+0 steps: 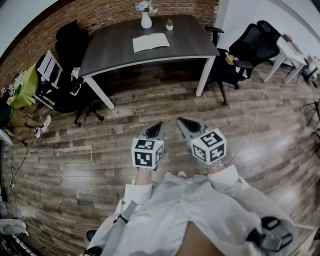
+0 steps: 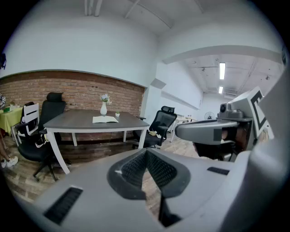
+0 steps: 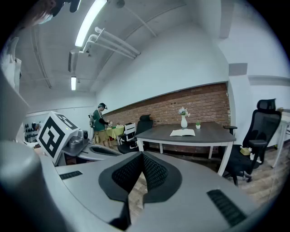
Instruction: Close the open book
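Open book [image 1: 150, 42] lies far from left tool [image 1: 158, 125] and right tool [image 1: 181, 121], both closed, empty, tilted down.

At your twelve o'clock, the worktop [image 1: 115, 50] looks matt, dark grey wood-grain; the open book [image 1: 150, 42] on it is matt paper, the vase [image 1: 146, 21] glossy white. The floor [image 1: 75, 150] is sheeny wood plank, the wall [image 1: 100, 15] rough brick. Your left gripper [image 1: 158, 125] and right gripper [image 1: 182, 122] are smooth grey plastic.
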Action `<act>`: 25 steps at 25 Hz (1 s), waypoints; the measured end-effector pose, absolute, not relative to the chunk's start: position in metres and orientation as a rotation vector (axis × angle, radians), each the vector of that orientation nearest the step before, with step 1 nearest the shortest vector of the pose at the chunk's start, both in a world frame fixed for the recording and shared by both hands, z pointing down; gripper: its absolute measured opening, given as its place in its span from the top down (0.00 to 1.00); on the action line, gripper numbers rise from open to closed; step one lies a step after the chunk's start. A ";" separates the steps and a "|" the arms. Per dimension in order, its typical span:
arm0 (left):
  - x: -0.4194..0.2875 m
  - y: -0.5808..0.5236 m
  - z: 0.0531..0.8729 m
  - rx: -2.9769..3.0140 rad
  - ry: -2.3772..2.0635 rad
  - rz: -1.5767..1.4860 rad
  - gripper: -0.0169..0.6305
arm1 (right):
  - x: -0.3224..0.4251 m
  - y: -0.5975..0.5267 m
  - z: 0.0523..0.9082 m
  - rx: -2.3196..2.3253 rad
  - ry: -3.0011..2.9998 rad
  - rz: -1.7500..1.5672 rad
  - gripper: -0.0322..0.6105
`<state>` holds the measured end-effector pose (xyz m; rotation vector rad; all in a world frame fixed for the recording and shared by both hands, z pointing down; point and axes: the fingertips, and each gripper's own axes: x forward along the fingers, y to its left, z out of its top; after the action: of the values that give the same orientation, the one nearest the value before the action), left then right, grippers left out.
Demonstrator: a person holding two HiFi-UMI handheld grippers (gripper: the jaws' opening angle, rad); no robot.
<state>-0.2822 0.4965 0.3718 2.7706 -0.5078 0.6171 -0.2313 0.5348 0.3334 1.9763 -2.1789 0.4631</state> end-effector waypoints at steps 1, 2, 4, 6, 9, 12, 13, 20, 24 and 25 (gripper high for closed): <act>-0.282 0.497 0.372 2.764 -0.501 0.609 0.97 | -0.233 0.535 0.334 1.971 -2.184 0.464 0.94; -0.283 0.496 0.372 2.758 -0.497 0.603 0.97 | -0.234 0.535 0.335 1.967 -2.190 0.466 0.94; -0.285 0.496 0.373 2.750 -0.500 0.597 0.97 | -0.236 0.537 0.339 1.967 -2.200 0.477 0.94; -0.288 0.496 0.374 2.748 -0.507 0.599 0.97 | -0.236 0.540 0.342 1.980 -2.201 0.490 0.94; -0.291 0.496 0.377 2.732 -0.499 0.594 0.97 | -0.237 0.542 0.343 1.987 -2.197 0.492 0.94; -0.292 0.492 0.375 2.706 -0.503 0.558 0.97 | -0.237 0.540 0.342 1.987 -2.203 0.488 0.94; -0.292 0.491 0.373 2.703 -0.510 0.541 0.97 | -0.238 0.539 0.341 1.985 -2.206 0.491 0.94; -0.291 0.489 0.354 2.781 -0.457 0.401 0.97 | -0.254 0.529 0.333 2.008 -2.305 0.484 0.94; -0.296 0.482 0.349 2.824 -0.472 0.339 0.97 | -0.239 0.529 0.330 2.125 -2.267 0.435 0.94; -0.300 0.476 0.352 2.816 -0.520 0.340 0.97 | -0.235 0.528 0.330 2.160 -2.248 0.429 0.94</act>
<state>-0.2998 0.4758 0.3522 2.8161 -0.5204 0.3400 -0.2351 0.5283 0.3305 2.1596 -2.2481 0.4291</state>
